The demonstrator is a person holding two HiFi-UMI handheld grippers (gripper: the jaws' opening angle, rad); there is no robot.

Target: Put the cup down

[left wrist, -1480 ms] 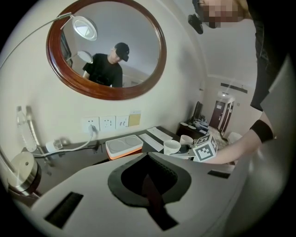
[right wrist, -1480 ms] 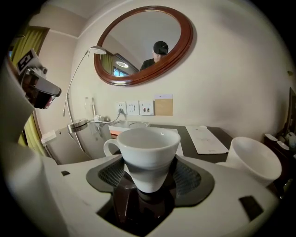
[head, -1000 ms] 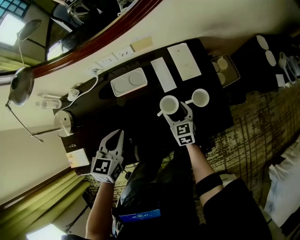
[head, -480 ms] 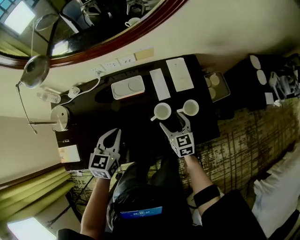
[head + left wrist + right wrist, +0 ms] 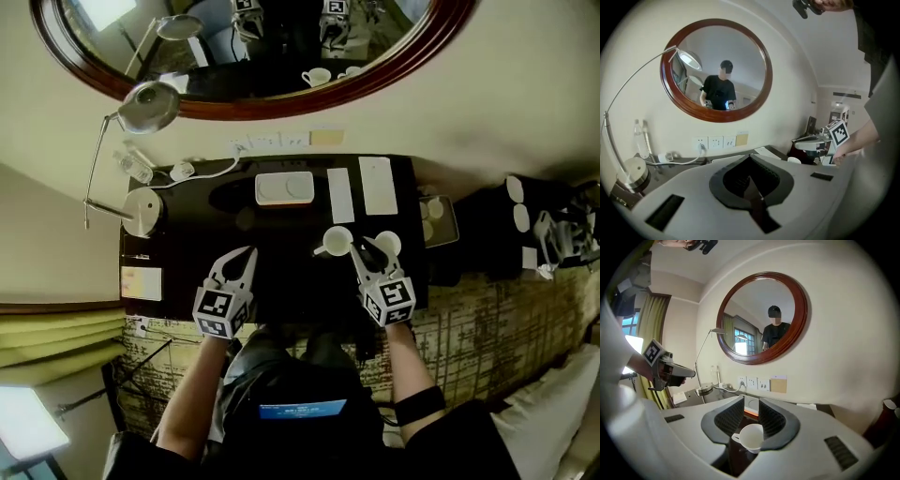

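White cup (image 5: pixel 751 437) sits below right tongs (image 5: pixel 751 405), just narrowed, apart, empty; left tongs (image 5: pixel 750 158) closed.

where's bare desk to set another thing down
Bare desk lies between the lamp base and the two cups, in front of the white tray. The end past the cups is crowded: both cups and two white cards.

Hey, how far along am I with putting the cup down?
Done: the cup stands upright on the table. In hand: nothing. The right gripper hangs above the cup; its jaws have just been closing, with nothing between them. The left gripper is shut and empty. Left: apparently nothing.
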